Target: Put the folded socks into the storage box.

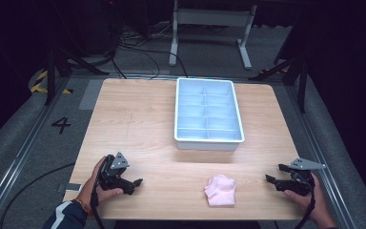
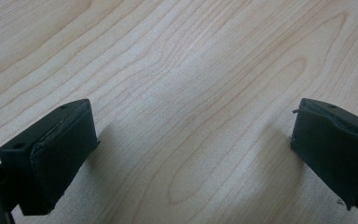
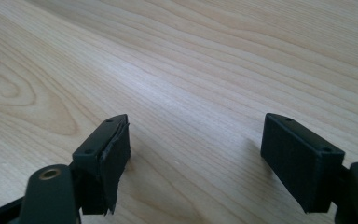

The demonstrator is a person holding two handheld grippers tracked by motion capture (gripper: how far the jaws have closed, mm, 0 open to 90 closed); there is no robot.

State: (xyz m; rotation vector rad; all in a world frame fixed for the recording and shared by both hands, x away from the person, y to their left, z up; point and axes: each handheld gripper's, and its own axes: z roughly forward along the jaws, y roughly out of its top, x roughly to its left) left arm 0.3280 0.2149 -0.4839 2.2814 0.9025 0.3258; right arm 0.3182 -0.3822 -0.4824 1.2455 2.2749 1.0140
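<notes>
A small pink folded cloth (image 1: 221,190) lies near the table's front edge, right of centre. Behind it, at the table's middle back, stands a pale blue tray (image 1: 208,138) divided into several compartments, all bare. My left gripper (image 1: 134,183) rests low at the front left, held by a hand, jaws pointing right. In its own view the left gripper (image 2: 193,140) stands open over bare wood. My right gripper (image 1: 270,172) sits at the front right, pointing left toward the cloth, a short gap away. The right gripper (image 3: 196,144) is open with nothing between its jaws.
The wooden table (image 1: 138,124) is bare wood across its left half. Dark floor with cables (image 1: 138,52) and a metal stand (image 1: 209,19) lies beyond the far edge. Rails run along both sides of the table.
</notes>
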